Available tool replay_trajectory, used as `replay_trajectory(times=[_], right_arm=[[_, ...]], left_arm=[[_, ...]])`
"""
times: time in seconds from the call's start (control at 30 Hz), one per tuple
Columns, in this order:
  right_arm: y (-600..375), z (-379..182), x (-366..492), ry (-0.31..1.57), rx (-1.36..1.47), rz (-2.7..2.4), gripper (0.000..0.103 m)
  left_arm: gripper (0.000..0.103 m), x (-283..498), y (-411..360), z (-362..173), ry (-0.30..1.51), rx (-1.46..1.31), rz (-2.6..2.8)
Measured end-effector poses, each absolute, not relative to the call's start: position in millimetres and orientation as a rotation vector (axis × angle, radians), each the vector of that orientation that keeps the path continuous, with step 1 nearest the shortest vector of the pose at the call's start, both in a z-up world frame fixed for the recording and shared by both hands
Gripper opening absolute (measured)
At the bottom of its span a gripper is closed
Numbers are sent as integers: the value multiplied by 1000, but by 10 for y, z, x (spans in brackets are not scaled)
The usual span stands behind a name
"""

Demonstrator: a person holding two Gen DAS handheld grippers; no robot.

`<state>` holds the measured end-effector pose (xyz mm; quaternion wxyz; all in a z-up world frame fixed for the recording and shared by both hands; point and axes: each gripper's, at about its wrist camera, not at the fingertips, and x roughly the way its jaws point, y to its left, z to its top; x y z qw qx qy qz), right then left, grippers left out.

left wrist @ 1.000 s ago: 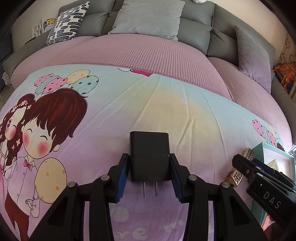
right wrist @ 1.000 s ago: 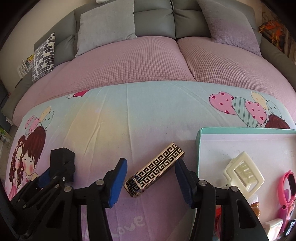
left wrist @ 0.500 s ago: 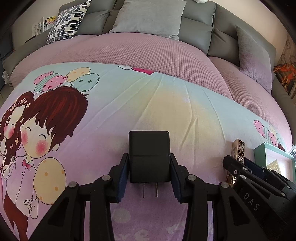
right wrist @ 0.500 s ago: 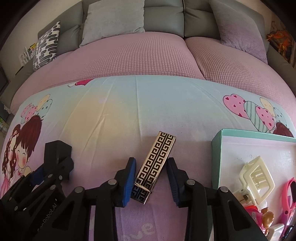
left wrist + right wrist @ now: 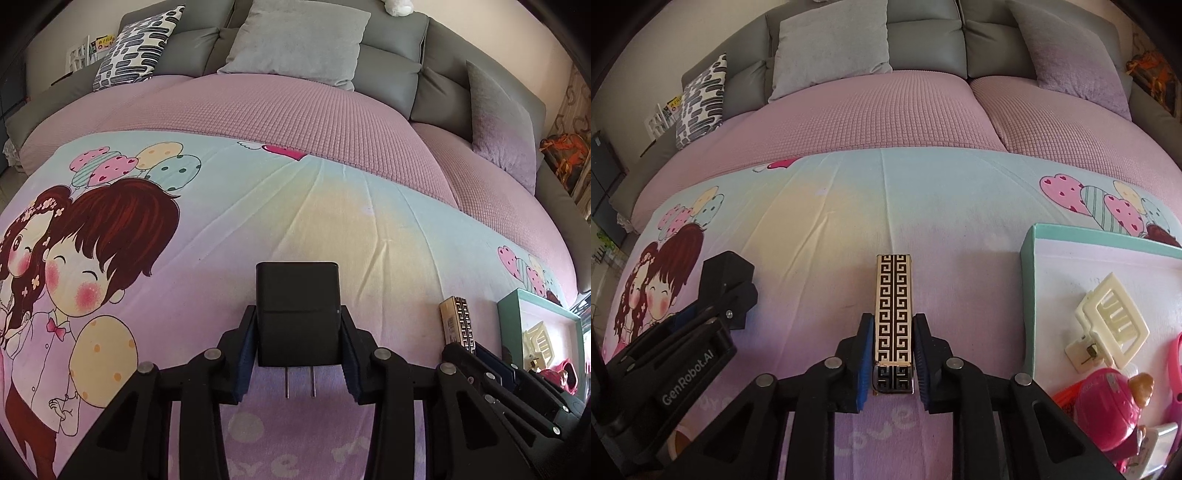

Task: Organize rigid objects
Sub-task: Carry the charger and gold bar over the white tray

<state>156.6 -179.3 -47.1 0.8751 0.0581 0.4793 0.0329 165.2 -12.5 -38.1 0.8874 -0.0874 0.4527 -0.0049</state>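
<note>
Left wrist view: the left gripper (image 5: pixel 298 350) is clenched on one black charger (image 5: pixel 297 314), its two prongs pointing back at 6 o'clock, over the cartoon bedsheet (image 5: pixel 332 229). At 3 o'clock the patterned box (image 5: pixel 458 325) and teal tray (image 5: pixel 508 314) stand close by.

Right wrist view: the right gripper (image 5: pixel 891 354) grasps the one patterned box, lengthwise toward 12 o'clock. At 3 o'clock the tray holds one cream hair clip (image 5: pixel 1108 325) and a pink toy (image 5: pixel 1108 413). At 9 o'clock sits the left gripper. Three cushions (image 5: pixel 831 44) lie at 12 o'clock.
</note>
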Motion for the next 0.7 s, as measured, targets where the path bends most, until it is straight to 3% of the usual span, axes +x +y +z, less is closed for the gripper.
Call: replay_trajectory(times=[0.7], right_arm=[[-2124, 269, 506, 842, 288, -11, 22]], left_arm=[[42, 862, -305, 180, 859, -114, -80]])
